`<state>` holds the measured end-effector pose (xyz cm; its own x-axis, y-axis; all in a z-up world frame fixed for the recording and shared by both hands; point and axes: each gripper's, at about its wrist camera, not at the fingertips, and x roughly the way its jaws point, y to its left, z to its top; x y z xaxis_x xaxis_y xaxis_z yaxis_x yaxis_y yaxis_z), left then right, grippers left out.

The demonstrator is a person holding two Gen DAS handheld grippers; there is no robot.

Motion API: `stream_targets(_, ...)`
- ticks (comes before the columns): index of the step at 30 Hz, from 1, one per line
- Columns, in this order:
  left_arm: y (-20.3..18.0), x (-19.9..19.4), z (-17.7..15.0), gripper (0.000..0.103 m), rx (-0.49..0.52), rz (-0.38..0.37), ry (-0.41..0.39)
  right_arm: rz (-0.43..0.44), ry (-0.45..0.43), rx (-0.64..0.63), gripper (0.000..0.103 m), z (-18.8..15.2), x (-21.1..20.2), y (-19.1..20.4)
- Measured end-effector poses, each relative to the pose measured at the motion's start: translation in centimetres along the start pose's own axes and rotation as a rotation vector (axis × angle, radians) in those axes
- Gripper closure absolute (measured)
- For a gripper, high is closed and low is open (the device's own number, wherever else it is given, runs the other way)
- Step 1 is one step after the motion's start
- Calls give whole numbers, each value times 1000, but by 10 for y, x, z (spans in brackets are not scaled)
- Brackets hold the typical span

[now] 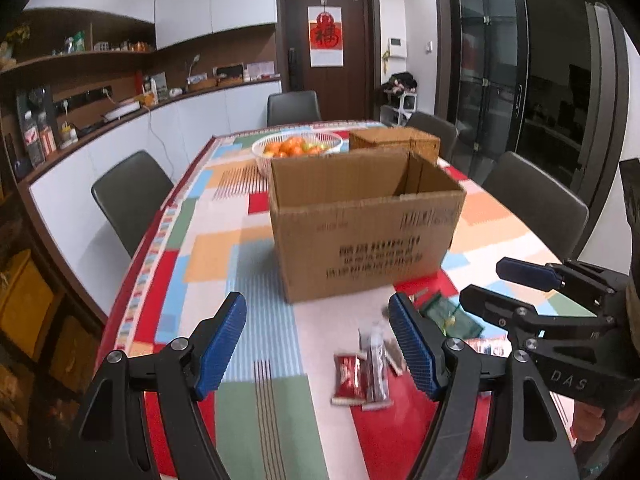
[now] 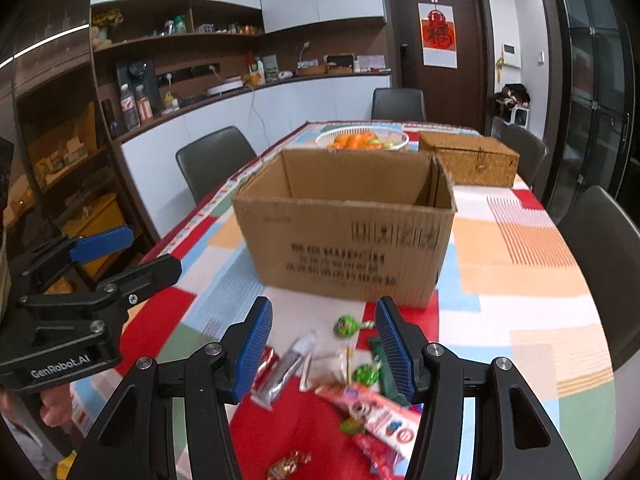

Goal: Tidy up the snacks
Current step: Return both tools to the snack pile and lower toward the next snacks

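Note:
An open brown cardboard box [image 1: 360,216] stands mid-table; it also shows in the right wrist view [image 2: 344,228]. Loose snacks lie on the patchwork tablecloth in front of it: a red packet [image 1: 349,378], a silver bar [image 1: 378,364] and a green packet [image 1: 450,316]. The right wrist view shows green lollipops [image 2: 345,326], a silver bar [image 2: 282,372] and a pink packet [image 2: 376,408]. My left gripper [image 1: 318,350] is open and empty above the table, left of the snacks. My right gripper [image 2: 324,352] is open and empty above the snack pile.
A white basket of oranges [image 1: 298,148] and a woven lidded box [image 1: 396,140] sit behind the cardboard box. Grey chairs [image 1: 132,196] surround the table. A counter with bottles runs along the left wall. The right gripper shows in the left wrist view [image 1: 540,292].

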<state>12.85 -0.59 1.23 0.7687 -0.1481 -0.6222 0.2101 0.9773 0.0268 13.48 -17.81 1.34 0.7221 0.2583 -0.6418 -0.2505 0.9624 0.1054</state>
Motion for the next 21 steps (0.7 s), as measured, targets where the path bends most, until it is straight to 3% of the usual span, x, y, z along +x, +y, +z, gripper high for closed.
stream_targets(10, 4, 24, -43, 30, -10, -12, 132, 16, 112, -9, 48, -31, 21, 6)
stream_targets(21, 1, 52, -57, 31, -7, -38, 200, 34, 221, 20, 48, -44, 52, -4)
